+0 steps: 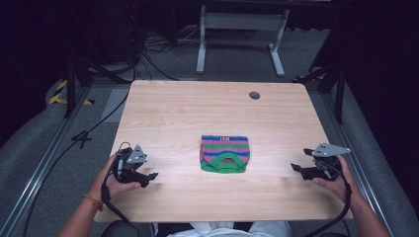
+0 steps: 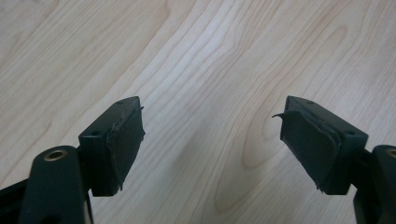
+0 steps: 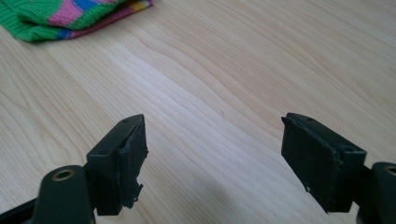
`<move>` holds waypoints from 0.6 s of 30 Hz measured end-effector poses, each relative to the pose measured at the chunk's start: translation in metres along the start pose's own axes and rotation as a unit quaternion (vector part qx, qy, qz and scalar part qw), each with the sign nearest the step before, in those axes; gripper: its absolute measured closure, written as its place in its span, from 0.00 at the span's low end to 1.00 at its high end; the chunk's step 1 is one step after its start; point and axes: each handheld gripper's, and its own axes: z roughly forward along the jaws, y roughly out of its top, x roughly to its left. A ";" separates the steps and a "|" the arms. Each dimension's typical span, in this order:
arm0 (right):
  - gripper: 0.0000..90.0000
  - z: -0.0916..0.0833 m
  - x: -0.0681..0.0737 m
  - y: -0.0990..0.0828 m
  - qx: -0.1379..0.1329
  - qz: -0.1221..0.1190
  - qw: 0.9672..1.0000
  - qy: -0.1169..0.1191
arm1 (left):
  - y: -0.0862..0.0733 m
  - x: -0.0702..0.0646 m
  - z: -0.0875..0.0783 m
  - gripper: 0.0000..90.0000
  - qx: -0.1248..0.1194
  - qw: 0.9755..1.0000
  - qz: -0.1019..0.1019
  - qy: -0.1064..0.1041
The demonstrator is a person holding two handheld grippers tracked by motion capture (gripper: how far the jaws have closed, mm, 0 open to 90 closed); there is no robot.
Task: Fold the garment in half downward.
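On the wooden table [image 1: 173,113] in the high view, a striped knit cloth [image 1: 225,153] in green, pink and blue lies folded at the centre, slightly toward the near edge. Left gripper [image 1: 148,177] held in left hand [image 1: 116,181] near the front-left, right gripper [image 1: 297,168] in right hand [image 1: 336,180] near the front-right, both well apart from the cloth, tips pointing inward. Small dark round hole [image 1: 254,95], maybe a grommet, at the far side. Left gripper view: left gripper [image 2: 212,135] with jaws wide apart over bare wood, nothing between. Right gripper view: right gripper [image 3: 212,149] jaws spread wide, empty; cloth edge [image 3: 60,16] in the upper left corner, well clear of the jaws
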 end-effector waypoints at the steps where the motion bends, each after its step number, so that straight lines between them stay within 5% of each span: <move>1: 0.26 -0.002 -0.002 -0.004 0.002 0.009 1.000 -0.003 | -0.003 0.001 -0.001 0.25 -0.002 1.000 -0.004 -0.001; 7: 0.27 -0.011 -0.009 -0.028 0.002 0.034 0.999 -0.008 | -0.021 0.004 -0.007 0.25 -0.018 1.000 -0.016 -0.015; 11: 0.27 -0.014 -0.012 -0.042 0.003 0.051 0.999 -0.010 | -0.026 0.008 -0.004 0.24 0.001 0.999 -0.024 -0.023; 15: 0.27 -0.015 -0.015 -0.058 0.005 0.072 0.997 -0.012 | -0.033 0.011 -0.004 0.24 -0.007 0.999 -0.042 -0.031; 18: 0.27 -0.015 -0.017 -0.064 0.002 0.094 0.995 -0.014 | -0.035 0.012 -0.003 0.23 0.006 0.999 -0.030 -0.021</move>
